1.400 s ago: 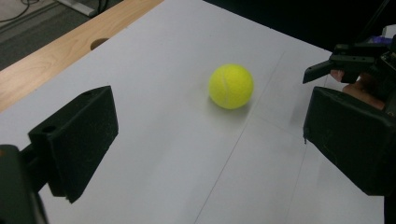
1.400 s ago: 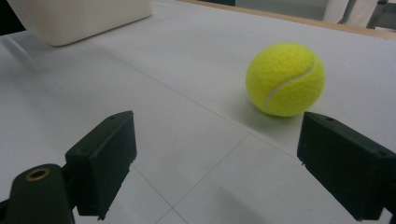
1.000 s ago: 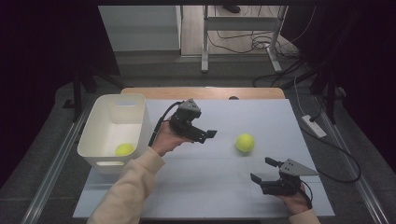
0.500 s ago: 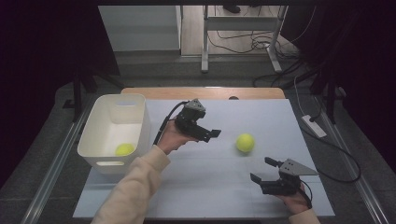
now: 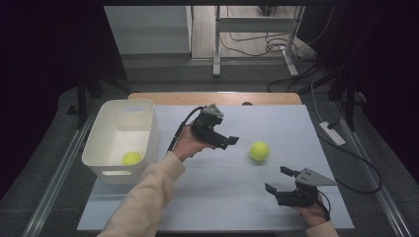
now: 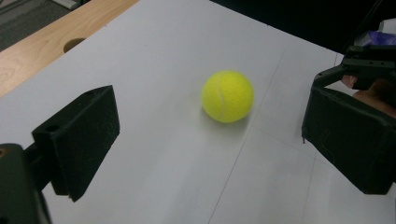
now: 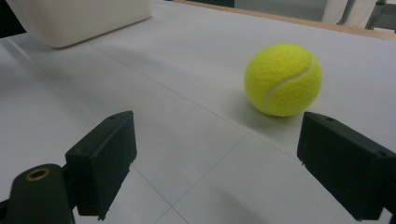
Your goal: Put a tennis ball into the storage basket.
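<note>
Ball on the surface: a yellow tennis ball (image 5: 259, 150) sits loose on the white sheet, right of centre and nearer the right edge than the left, touching nothing.
Handling: felt-covered and springy, light by the look of it — not fragile, not slippery, but round, so I judge it will roll off at the first nudge from one side.
Where to take hold: across its widest part, one pad on each side, squarely through the middle — a grip above or below that line would likely squirt it out.
Left claw: the left claw (image 5: 230, 141) hangs just above the surface left of the ball, aimed at it, jaws spread wide with nothing between them; in the left gripper view the ball (image 6: 227, 96) lies ahead of the pads, apart from both.
Right claw: the right claw (image 5: 280, 180) rests low near the front right corner, jaws spread wide as well, holding nothing; in the right gripper view the ball (image 7: 283, 79) sits beyond the right-hand pad.
Bin: a white bin (image 5: 110, 165) stands at the left edge, well apart from the loose ball.
Count of balls: two — one loose on the sheet, a second ball (image 5: 132, 158) inside the bin near its front wall.
Count of bins: one.
Count of claws: two.
</note>
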Motion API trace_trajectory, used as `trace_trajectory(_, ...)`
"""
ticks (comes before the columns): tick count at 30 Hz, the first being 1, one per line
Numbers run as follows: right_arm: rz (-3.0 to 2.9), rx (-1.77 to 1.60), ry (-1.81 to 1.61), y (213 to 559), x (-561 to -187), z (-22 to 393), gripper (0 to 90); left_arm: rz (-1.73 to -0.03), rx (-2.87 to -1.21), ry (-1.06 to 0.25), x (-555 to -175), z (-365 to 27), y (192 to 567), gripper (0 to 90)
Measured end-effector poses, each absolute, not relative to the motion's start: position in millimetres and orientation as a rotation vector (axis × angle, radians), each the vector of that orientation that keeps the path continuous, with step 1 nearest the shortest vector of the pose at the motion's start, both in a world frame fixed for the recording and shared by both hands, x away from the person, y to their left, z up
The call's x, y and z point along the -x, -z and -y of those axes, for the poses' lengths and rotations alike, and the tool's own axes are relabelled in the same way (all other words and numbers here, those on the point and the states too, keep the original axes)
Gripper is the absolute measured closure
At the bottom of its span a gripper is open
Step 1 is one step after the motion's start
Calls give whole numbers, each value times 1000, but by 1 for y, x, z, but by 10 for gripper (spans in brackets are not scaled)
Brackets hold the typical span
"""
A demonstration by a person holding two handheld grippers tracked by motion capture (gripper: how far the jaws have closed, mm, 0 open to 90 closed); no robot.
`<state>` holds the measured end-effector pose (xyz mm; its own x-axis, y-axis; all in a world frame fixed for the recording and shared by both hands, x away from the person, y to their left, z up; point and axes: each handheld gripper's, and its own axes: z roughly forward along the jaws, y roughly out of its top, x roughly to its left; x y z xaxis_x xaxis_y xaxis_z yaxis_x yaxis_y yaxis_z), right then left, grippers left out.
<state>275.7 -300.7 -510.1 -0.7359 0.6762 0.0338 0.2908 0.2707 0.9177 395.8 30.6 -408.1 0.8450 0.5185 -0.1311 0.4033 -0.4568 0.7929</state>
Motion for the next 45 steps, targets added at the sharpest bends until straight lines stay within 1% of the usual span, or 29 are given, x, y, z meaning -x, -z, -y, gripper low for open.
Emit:
trace_trajectory(30,-2181,-877,-1465,510,-275,301,121,-648,-2130,-123,-414,1,423,58)
trace_trajectory(45,-2178,-885,-1466,510,-274,301,121,-648,-2139,-110,-419,9,428,59)
